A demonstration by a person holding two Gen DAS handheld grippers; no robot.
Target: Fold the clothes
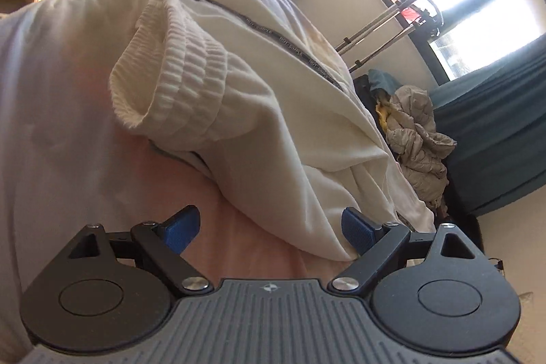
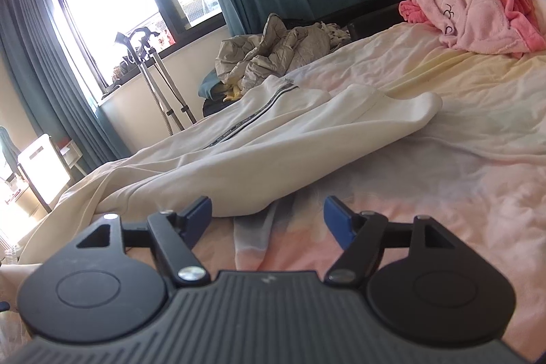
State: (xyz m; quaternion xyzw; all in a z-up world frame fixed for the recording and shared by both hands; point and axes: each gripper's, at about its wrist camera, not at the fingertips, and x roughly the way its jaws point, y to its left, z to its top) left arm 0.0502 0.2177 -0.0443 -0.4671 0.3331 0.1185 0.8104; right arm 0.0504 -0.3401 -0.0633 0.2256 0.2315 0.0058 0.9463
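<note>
**White jacket on the bed, both tools empty**

While the white jacket point(image 2: 239, 139) lies spread across the bed point(image 2: 460, 193), neither tool has hold of it. The left tool point(image 1: 271, 229) stands released, its blue pads wide apart, with a fold of the jacket's cloth reaching down between them at about 1 o'clock; the cloth lies close by the right-hand pad, though I cannot tell whether it touches. The right tool point(image 2: 268, 220) is also released, its pads apart over bare sheet, the jacket's nearest edge just beyond at 11 o'clock.

The jacket looks soft, thick and fairly light, a fleecy knit that will drape and sag rather than hold a crease. It should not slip much on the cotton sheet, but loose layers may drag along with whatever is lifted. The ribbed cuff point(image 1: 177, 74), at 11 o'clock in the left view, and the ribbed hem are the firmest places to pinch; the zip point(image 1: 273, 36) running down the front gives a straight line to fold along.

Around it, a pink robe point(image 2: 477, 12) sits at 1 o'clock on the far side of the bed, well apart. A grey quilted coat point(image 2: 273, 53) is heaped beyond the bed edge at 12 o'clock, near the jacket's collar. Nothing lies on the jacket itself, so the sheet's wrinkles are the only hindrance I can judge.
</note>
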